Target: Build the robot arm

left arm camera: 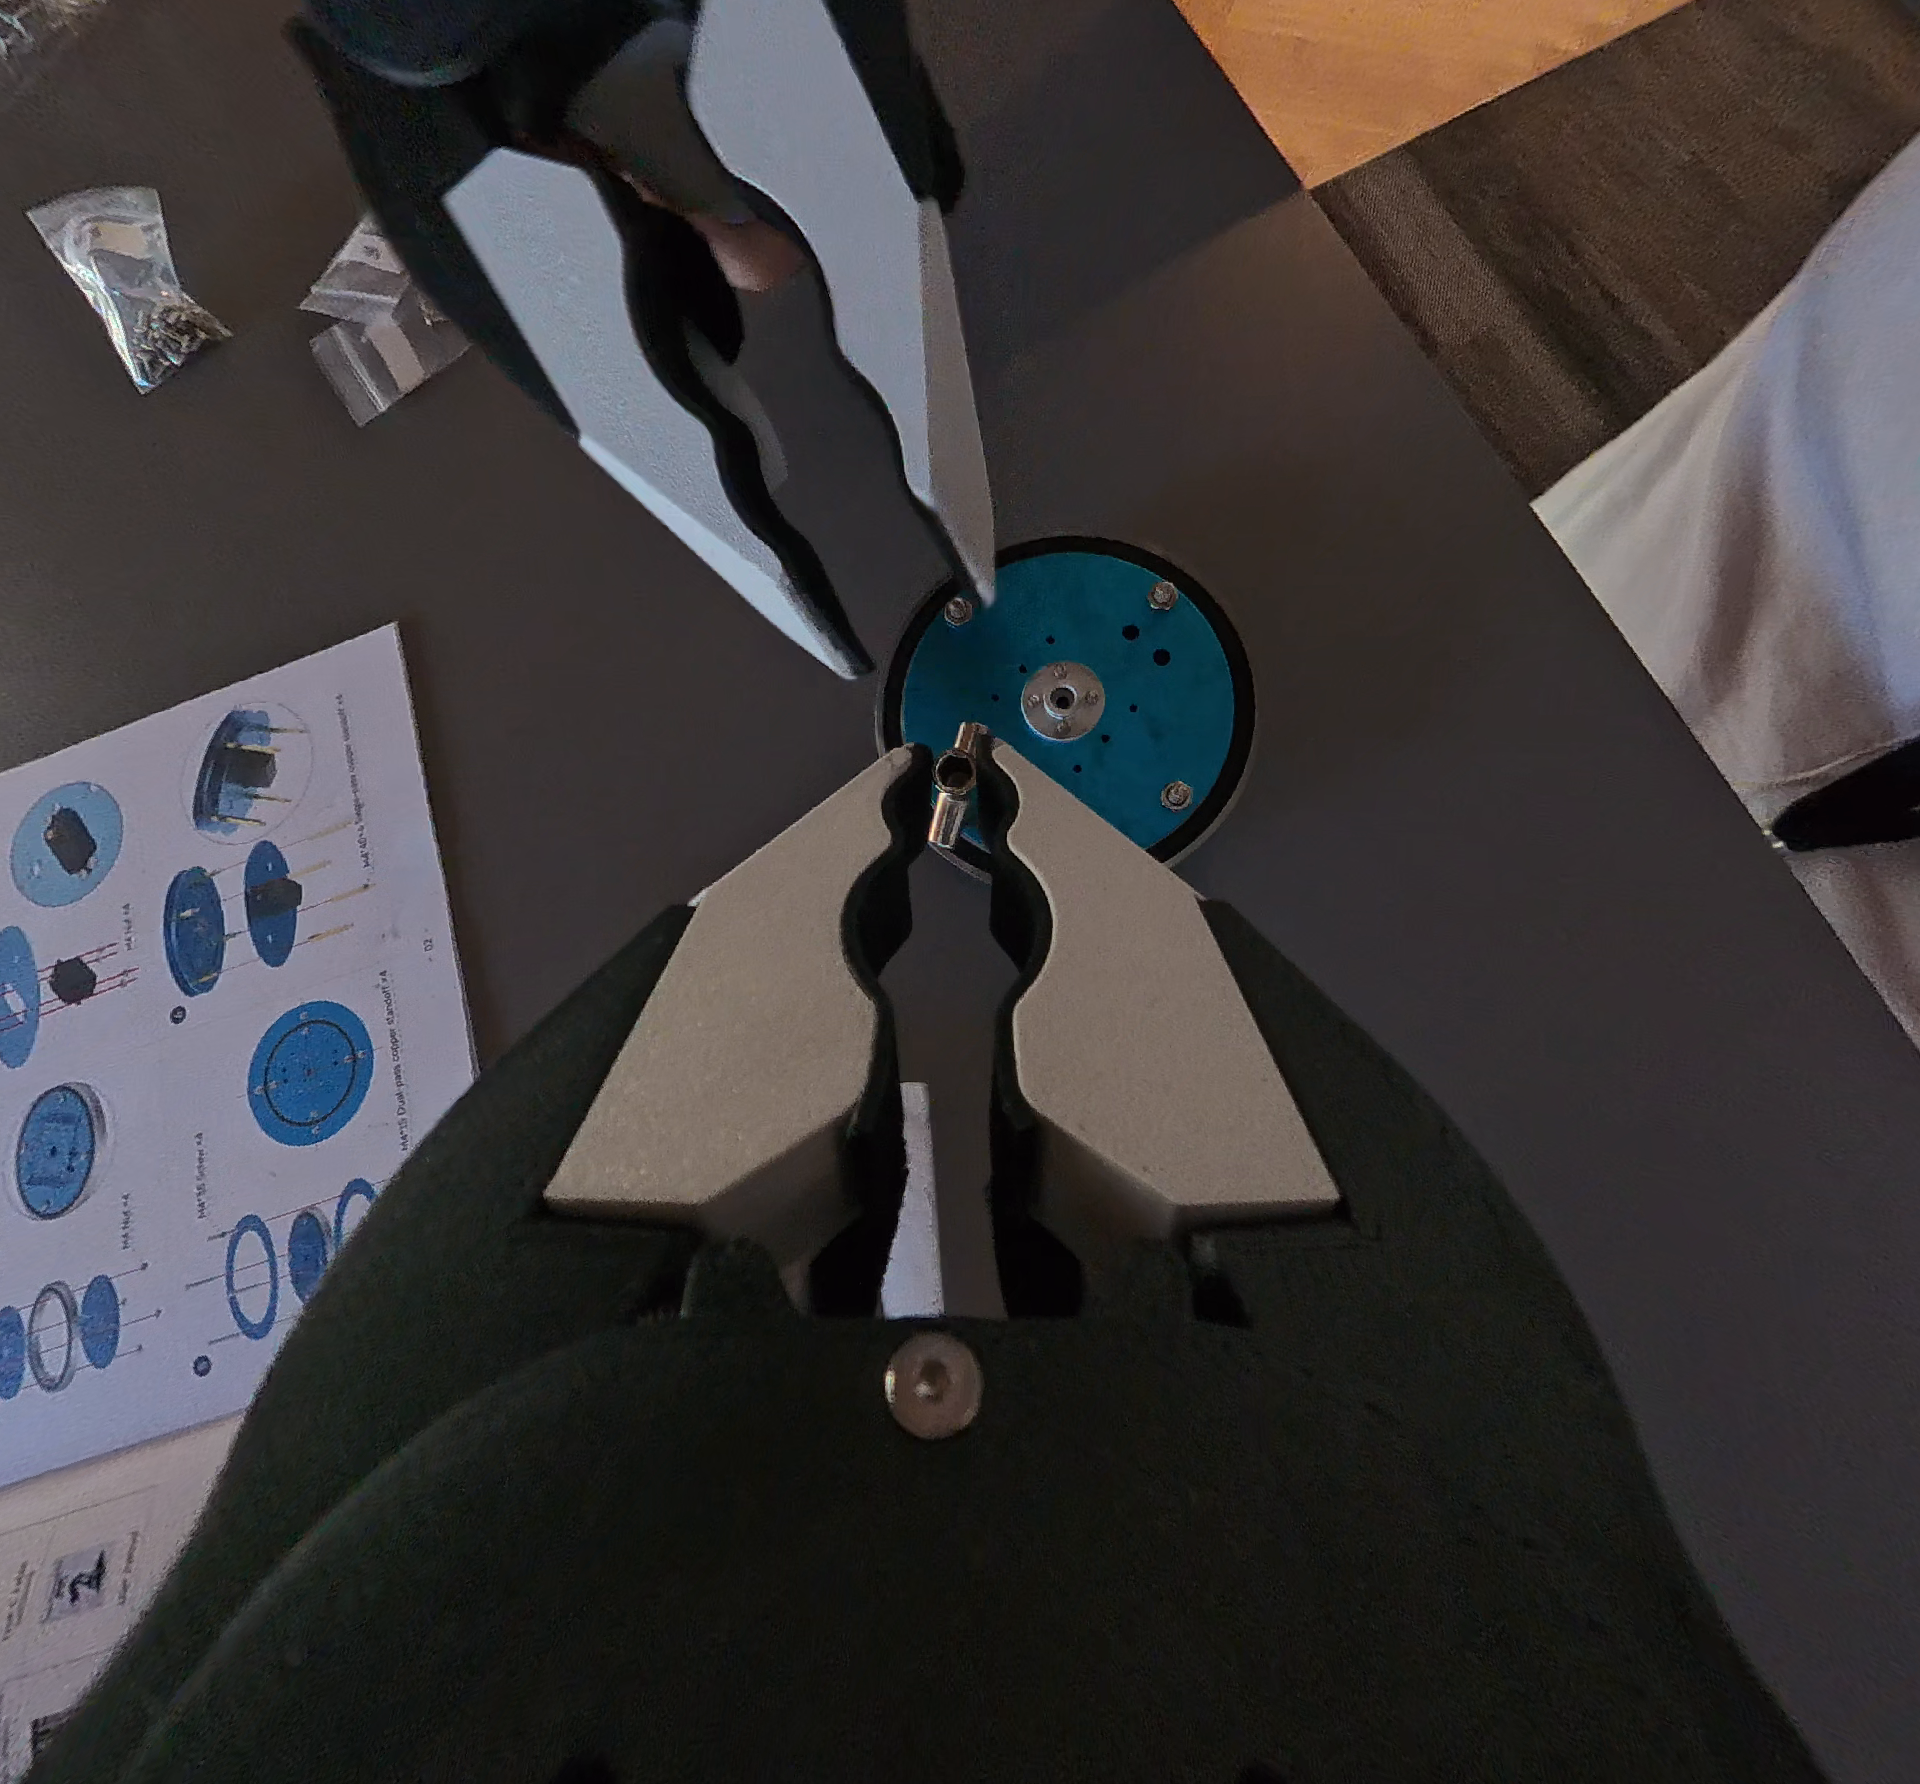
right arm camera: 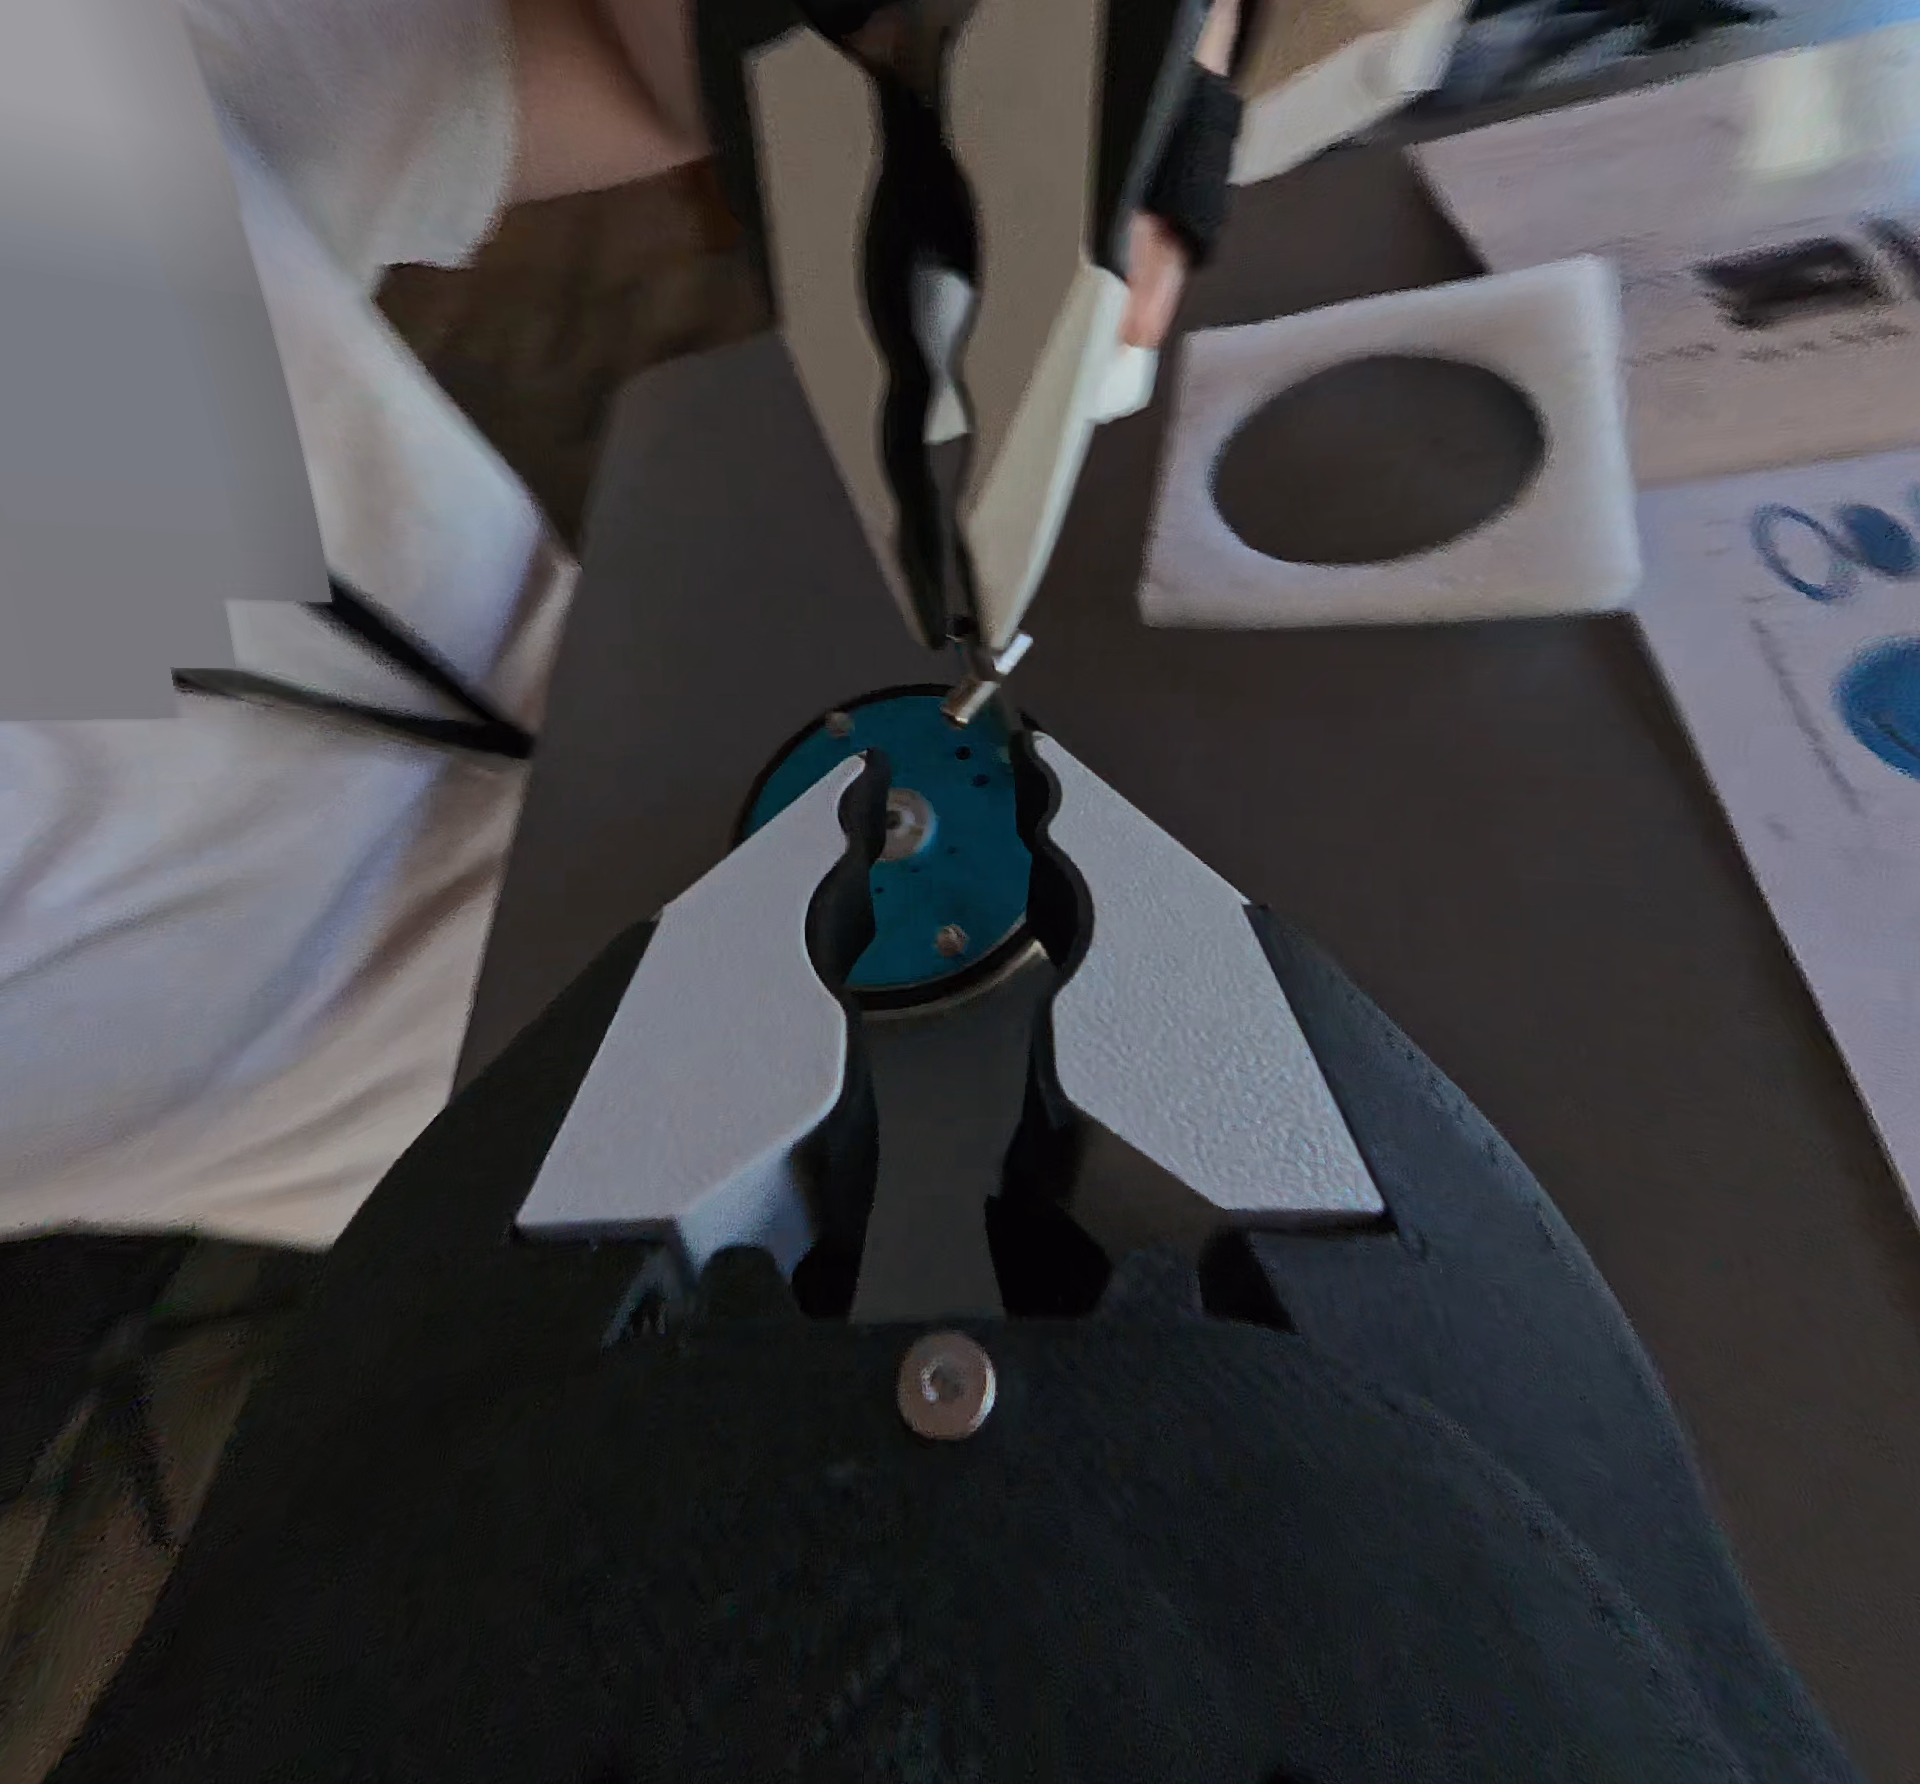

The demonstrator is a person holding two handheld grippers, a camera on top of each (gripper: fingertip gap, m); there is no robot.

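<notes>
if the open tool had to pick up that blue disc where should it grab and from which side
Judging by its pose, grip the blue disc across its outer rim from above: it lies flat on the dark table, screw heads up. The right tool already hangs open over it.

opposed close wrist views, sharing blue disc (left arm camera: 1075,695)

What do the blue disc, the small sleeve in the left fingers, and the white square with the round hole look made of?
Blue disc: likely anodized aluminium, with a matte blue face, drilled holes and a bright metal hub.
Small sleeve: polished metal, probably steel or nickel-plated, going by its mirror-like shine; hollow.
White square: looks like packing foam, with thick, soft matte edges.
</notes>
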